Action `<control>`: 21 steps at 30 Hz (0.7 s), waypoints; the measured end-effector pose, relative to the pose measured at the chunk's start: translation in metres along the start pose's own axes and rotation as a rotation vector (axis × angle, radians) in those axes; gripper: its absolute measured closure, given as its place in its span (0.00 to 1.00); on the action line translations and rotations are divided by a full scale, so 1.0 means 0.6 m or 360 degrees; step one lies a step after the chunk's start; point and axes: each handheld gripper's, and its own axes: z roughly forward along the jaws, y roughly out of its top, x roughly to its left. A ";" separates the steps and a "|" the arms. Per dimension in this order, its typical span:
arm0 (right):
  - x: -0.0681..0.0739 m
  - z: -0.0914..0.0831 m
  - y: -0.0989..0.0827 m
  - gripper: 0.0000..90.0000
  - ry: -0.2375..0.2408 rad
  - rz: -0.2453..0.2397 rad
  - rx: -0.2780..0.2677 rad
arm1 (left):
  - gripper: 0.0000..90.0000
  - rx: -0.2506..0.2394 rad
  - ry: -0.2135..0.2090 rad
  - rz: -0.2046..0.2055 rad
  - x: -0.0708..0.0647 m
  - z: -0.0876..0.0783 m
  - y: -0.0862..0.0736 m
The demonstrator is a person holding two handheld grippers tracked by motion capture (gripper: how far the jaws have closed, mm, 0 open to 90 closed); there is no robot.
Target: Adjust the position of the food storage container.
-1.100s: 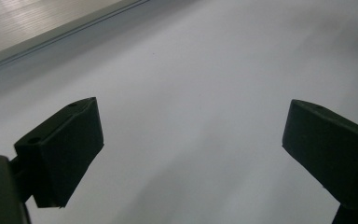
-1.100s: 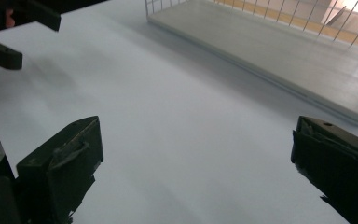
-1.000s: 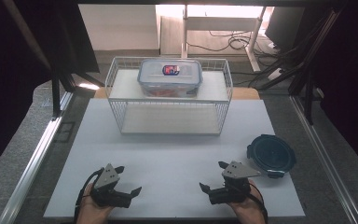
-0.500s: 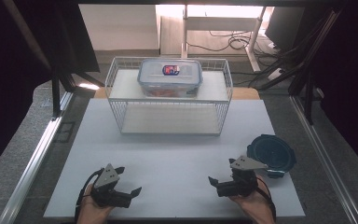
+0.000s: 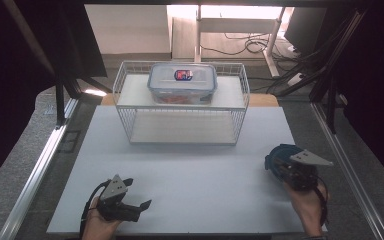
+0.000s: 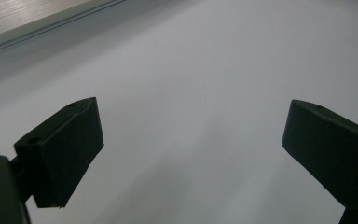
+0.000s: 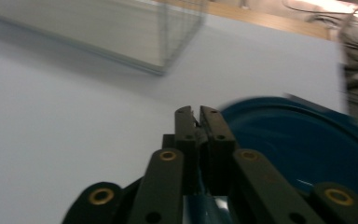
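- The right gripper sits at the right edge of the white bench, right against the blue dish, the thing in hand here.
- Its jaws have just been closing. In the right gripper view the two pads stand pressed together, with no clear sign of anything caught between the tips.
- In that view the blue dish lies flat just beside and partly under the closed jaws, its rim curving past their right side. Some blue shows low down beneath the linkage, but I cannot tell whether the rim is pinched there.
- Judging by this, the grip looks to have closed beside the rim rather than on it, so the jaws would need to reopen and straddle the edge before any lift.
- The left gripper rests low near the front left of the bench, well apart from the dish. Its jaws stand wide open over bare surface, holding nothing; it seems parked out of the way.
- A wire rack stands at the back of the bench, with a clear lidded container on its top shelf and the lower shelf free, a likely spot for the dish.
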 end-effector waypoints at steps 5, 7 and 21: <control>-0.065 0.002 -0.016 0.99 -0.0143 0.0172 0.0046 | 0.05 0.0007 -0.0003 -0.0002 0.001 0.002 0.000; -0.085 0.001 -0.020 0.99 -0.0198 0.0197 0.0049 | 0.05 0.0007 -0.0004 -0.0006 0.002 0.002 0.000; -0.163 0.008 -0.036 0.99 -0.0483 0.0266 0.0096 | 0.05 0.0019 -0.0018 -0.0011 0.002 0.005 -0.001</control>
